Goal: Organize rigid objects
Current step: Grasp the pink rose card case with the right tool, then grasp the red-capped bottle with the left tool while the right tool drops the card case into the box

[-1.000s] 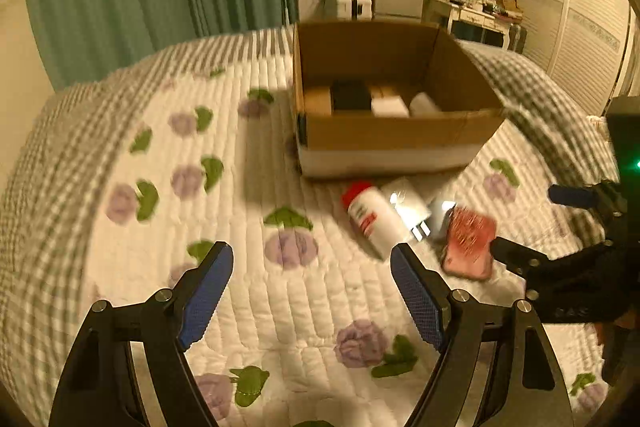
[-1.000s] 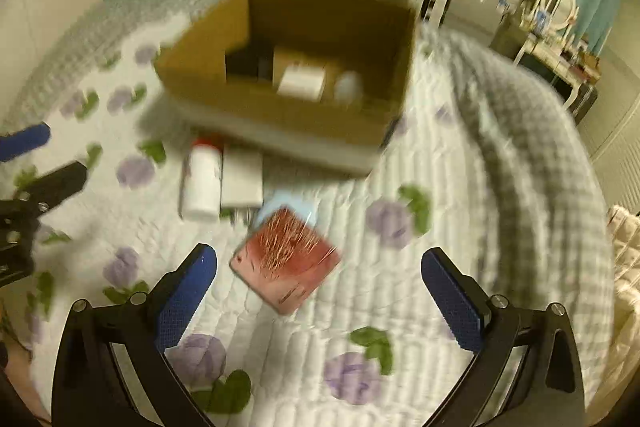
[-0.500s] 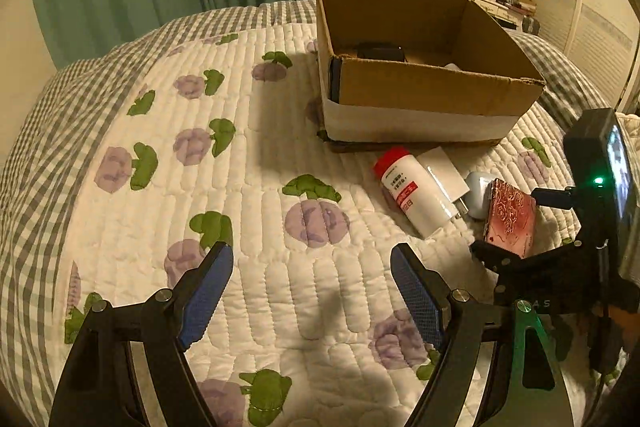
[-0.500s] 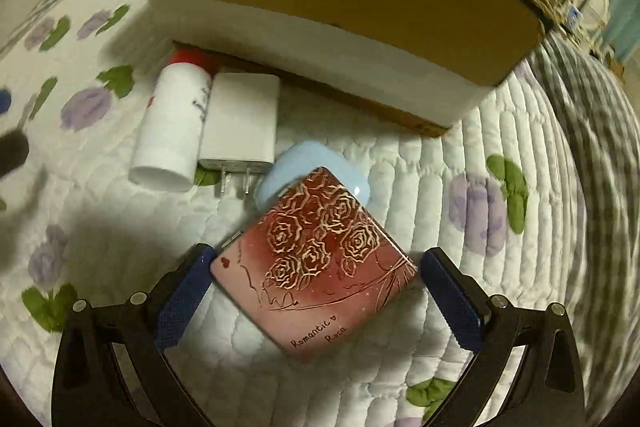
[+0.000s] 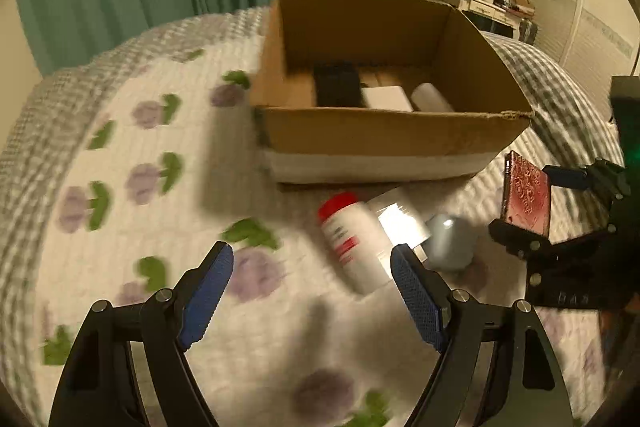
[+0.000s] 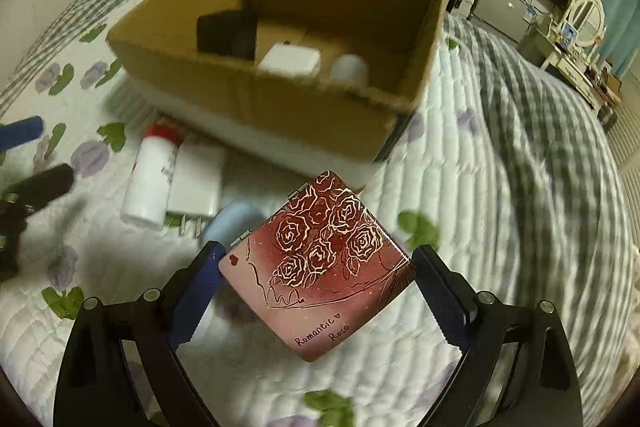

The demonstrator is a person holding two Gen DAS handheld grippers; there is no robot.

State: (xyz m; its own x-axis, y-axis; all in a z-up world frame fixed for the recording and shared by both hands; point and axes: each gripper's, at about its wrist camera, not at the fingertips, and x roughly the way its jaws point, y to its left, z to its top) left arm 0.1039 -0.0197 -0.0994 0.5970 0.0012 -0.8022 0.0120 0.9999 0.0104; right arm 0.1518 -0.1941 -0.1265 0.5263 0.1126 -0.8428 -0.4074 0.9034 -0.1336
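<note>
Right tool (image 6: 316, 269) clamped on the rose case (image 6: 320, 259), corner to corner across its diagonal, held clear of the bed (image 6: 500, 187) just in front of the box (image 6: 280, 99). In the left view the case (image 5: 526, 201) stands on edge beside the box's near right corner. Left tool (image 5: 312, 291) is wide open, empty, above the quilt near the bottle (image 5: 352, 239).

Handling, my read:
- Case: flat, stiff, glossy lid, probably light. The corner grip gives small contact and the finish looks slick, so it could pivot or squirt out. A flat-edge grip would be safer. A hinge shows on one edge, so avoid squeezing it open.
- Bottle: rigid cylinder lying on its side, will roll; grip across the body mid-length.
- Charger (image 5: 400, 223): hard block touching the bottle, prongs toward the near edge of the bed; take it by the flat sides.
- Blue pod (image 5: 450, 243): rounded, smooth; likely slippery.

The box already holds a black item (image 6: 228, 31), a white block (image 6: 290, 61) and a white cylinder (image 6: 348, 67). Free floor looks to be on the right side.
</note>
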